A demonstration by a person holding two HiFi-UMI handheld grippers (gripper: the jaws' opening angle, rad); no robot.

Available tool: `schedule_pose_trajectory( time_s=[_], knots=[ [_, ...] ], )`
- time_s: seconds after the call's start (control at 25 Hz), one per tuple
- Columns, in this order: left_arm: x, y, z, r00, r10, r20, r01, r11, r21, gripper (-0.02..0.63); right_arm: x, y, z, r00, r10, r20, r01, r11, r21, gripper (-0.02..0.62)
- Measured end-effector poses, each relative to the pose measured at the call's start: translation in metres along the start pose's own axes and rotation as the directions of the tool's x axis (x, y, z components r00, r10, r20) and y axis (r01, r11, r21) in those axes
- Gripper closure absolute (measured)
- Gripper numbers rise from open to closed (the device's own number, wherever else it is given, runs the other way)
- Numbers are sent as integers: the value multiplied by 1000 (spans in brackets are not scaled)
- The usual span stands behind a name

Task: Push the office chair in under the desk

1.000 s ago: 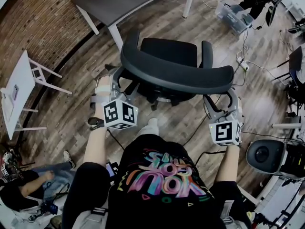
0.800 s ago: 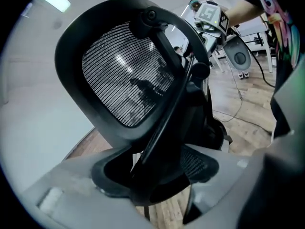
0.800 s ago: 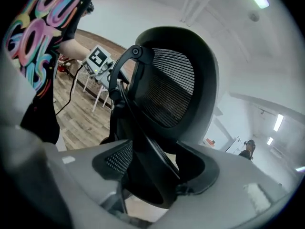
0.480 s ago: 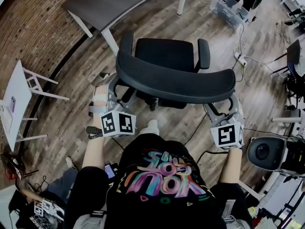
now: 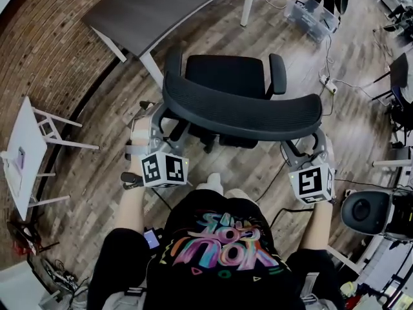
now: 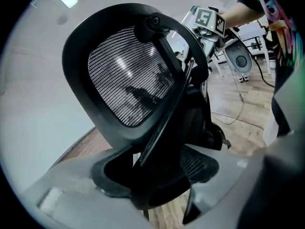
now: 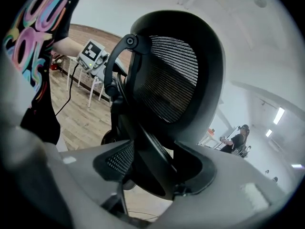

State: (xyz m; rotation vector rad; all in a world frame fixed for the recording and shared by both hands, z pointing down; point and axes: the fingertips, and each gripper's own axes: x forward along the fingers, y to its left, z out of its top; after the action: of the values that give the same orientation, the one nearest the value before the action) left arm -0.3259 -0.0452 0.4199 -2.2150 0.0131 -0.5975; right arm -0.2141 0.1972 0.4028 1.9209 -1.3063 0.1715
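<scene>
The black office chair faces the dark grey desk [image 5: 161,5], its seat [image 5: 226,73] just short of the desk's front edge. Its curved mesh backrest [image 5: 242,112] is nearest me. My left gripper [image 5: 161,113] clasps the backrest's left end. Up close, the backrest [image 6: 128,75] has its rim wedged between the left gripper's [image 6: 152,175] pads. My right gripper [image 5: 303,141] is at the backrest's right end. Its jaws have just been closing, and the backrest [image 7: 176,75] rim fills the right gripper's [image 7: 152,168] gap and touches both pads.
A brick wall [image 5: 45,50] curves along the left, with a white folding stand [image 5: 22,154] before it. A clear plastic box [image 5: 313,15], a power strip with cables [image 5: 326,79] and another chair [image 5: 400,76] lie right. A round black device [image 5: 364,212] sits beside my right arm.
The chair has rolled a little toward the desk with both grippers on its backrest. The person seated at the lower left has passed out of view.
</scene>
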Motion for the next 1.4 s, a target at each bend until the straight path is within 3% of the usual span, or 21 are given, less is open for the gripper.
schedule_pose_trajectory(
  time_s=[0.24,0.84,1.12,1.4],
  knots=[
    [17,17,-9,1000,-3,21,3,1000,1,291,22,-8,11,1000,-14,-9,14,1000,13,331],
    [74,26,22,999,2,38,-2,1000,-1,291,54,-66,-13,1000,-13,0,13,1000,13,319],
    [107,28,51,999,-22,34,23,999,-38,293,79,-117,-33,1000,17,-6,-17,1000,-3,313],
    [152,32,81,1000,10,-16,-11,998,-59,295,109,-174,-52,998,56,36,-55,998,-38,313]
  ],
)
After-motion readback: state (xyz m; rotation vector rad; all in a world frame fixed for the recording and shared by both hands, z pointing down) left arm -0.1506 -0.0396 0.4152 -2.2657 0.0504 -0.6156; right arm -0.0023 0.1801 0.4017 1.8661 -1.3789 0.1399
